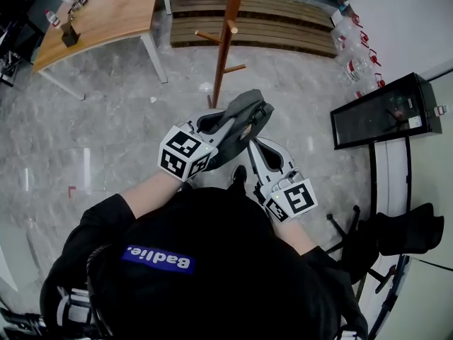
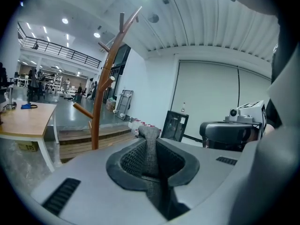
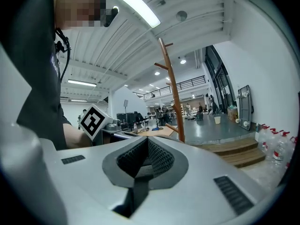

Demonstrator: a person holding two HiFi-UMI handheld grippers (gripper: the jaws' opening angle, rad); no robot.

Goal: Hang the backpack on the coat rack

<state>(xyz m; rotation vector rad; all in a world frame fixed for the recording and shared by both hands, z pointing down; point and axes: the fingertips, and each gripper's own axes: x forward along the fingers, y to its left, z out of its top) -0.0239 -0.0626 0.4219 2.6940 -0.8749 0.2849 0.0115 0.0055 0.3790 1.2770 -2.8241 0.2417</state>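
Left claw (image 2: 150, 146) pinches the backpack's grey strap (image 2: 150, 132); right claw (image 3: 147, 142) pressed together, empty. Backpack (image 1: 251, 108) hangs near the coat rack (image 1: 225, 41). We judge: raise strap above a peg (image 1: 207, 37), then lower squarely onto it.

My left gripper (image 2: 149, 137) tips slightly downward, its jaws clamped on a grey strap (image 2: 151, 161). My right gripper (image 3: 147, 143) sits level just beside it, jaws together and empty. Both forearms (image 1: 145, 192) reach forward, close together.
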